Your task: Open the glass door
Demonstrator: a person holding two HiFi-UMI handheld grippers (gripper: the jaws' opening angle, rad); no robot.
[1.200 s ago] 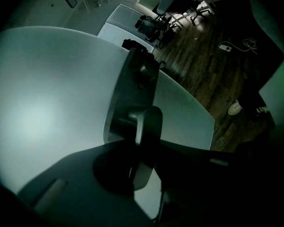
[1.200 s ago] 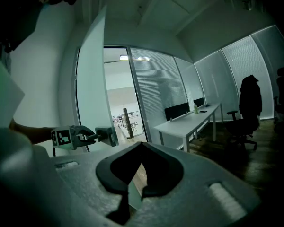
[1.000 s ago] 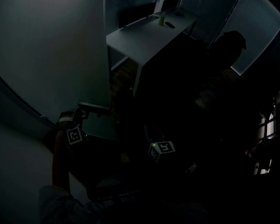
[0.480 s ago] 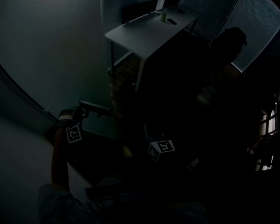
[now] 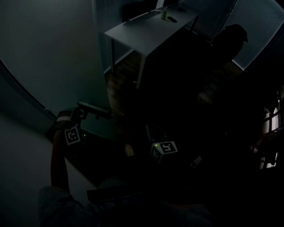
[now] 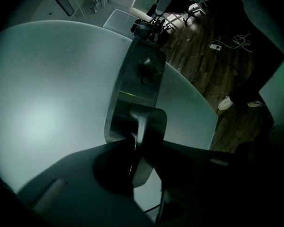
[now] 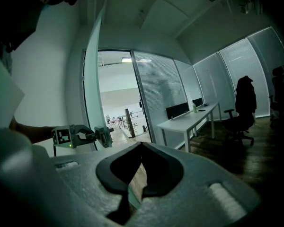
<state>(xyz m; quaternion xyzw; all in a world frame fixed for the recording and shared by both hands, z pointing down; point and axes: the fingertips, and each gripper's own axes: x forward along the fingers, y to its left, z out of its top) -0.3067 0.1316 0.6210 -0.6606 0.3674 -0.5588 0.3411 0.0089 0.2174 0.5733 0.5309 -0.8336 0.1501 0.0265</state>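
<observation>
Two grippers show in the head view of a dark room. The left gripper (image 5: 80, 113) is at the handle (image 5: 93, 109) of the glass door (image 5: 47, 65), which fills the left side. The right gripper (image 5: 158, 145) is near the middle, well apart from the door. One white desk (image 5: 142, 32) stands at the back with one small bottle (image 5: 164, 15) on it (too far off to tell what is inside). One chair (image 5: 232, 37) with a dark coat on it stands on the right.

In the left gripper view, the jaws squeeze the one metal handle from both sides. The pale glass spreads out behind it.

In the right gripper view, the jaws are a tiny bit apart and hold nothing. The door shows edge-on at the left, beside the bright doorway, and the left gripper grips its handle there. One long desk holds two dark screens (image 7: 177, 110), and the one chair stands past it.
</observation>
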